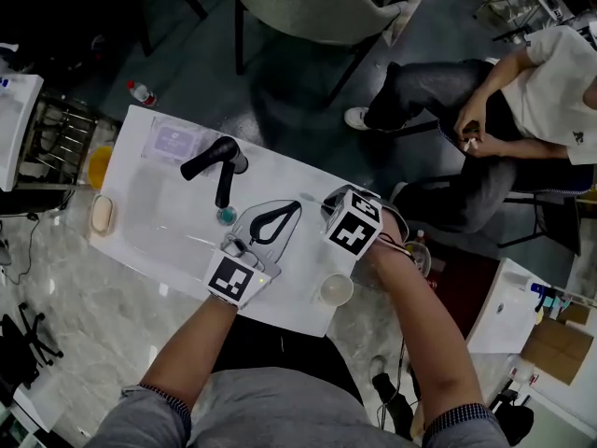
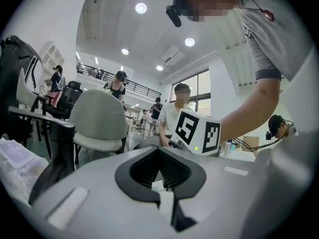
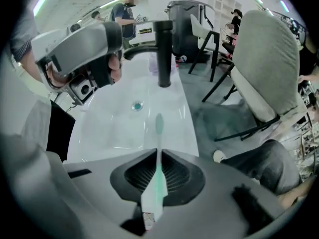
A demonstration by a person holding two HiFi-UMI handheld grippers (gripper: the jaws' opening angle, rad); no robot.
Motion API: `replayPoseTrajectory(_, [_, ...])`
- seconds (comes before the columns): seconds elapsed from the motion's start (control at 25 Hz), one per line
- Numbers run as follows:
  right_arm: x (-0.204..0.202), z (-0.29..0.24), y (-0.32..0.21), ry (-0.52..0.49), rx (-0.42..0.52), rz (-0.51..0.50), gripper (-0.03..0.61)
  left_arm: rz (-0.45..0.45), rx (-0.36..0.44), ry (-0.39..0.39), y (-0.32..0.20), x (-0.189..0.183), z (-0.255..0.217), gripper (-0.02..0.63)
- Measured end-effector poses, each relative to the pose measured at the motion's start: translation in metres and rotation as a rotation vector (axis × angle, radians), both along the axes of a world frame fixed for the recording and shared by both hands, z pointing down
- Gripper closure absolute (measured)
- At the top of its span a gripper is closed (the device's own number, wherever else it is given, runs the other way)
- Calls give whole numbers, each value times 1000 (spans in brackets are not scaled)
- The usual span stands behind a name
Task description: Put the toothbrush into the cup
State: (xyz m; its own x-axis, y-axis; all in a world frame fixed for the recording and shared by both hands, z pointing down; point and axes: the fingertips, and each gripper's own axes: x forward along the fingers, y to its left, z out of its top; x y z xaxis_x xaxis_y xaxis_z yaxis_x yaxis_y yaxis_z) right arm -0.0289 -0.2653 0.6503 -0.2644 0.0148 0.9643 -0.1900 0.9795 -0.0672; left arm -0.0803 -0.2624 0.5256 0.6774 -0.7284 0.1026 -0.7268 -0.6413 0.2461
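Note:
A white and mint-green toothbrush [image 3: 156,178] runs lengthwise between the jaws of my right gripper [image 3: 158,151], which is shut on its handle; the brush head [image 3: 158,124] sticks out past the tips, above the white basin [image 3: 124,128]. In the head view only the right gripper's marker cube [image 1: 354,224] shows, and the toothbrush is hidden beneath it. A white cup [image 1: 336,289] stands upright on the counter's near right corner, just below that cube. My left gripper [image 1: 297,207] hovers over the counter to the left, jaws shut with nothing between them.
A black faucet [image 1: 219,161] stands behind the drain [image 1: 227,216]. A purple packet [image 1: 173,143] lies at the counter's far left, a pale soap-like item [image 1: 101,213] off its left edge. A grey chair [image 1: 308,7] and a seated person [image 1: 522,110] are beyond the counter.

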Motion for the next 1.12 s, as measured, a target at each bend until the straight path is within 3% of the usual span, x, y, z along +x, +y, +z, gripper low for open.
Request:
replayPoseTrajectory(0.44, [10,-66,16,-50,68,126,540,91,72,-23,19,4,-46,606])
replayPoseTrajectory(0.76, [28,-122,42,-162,174,287,540,189,117,-50,54,23,-68,606])
replayPoseTrajectory(1.12, [53,-170,85,-353,265,457,540,212,118,-70,88,49,-84,606])
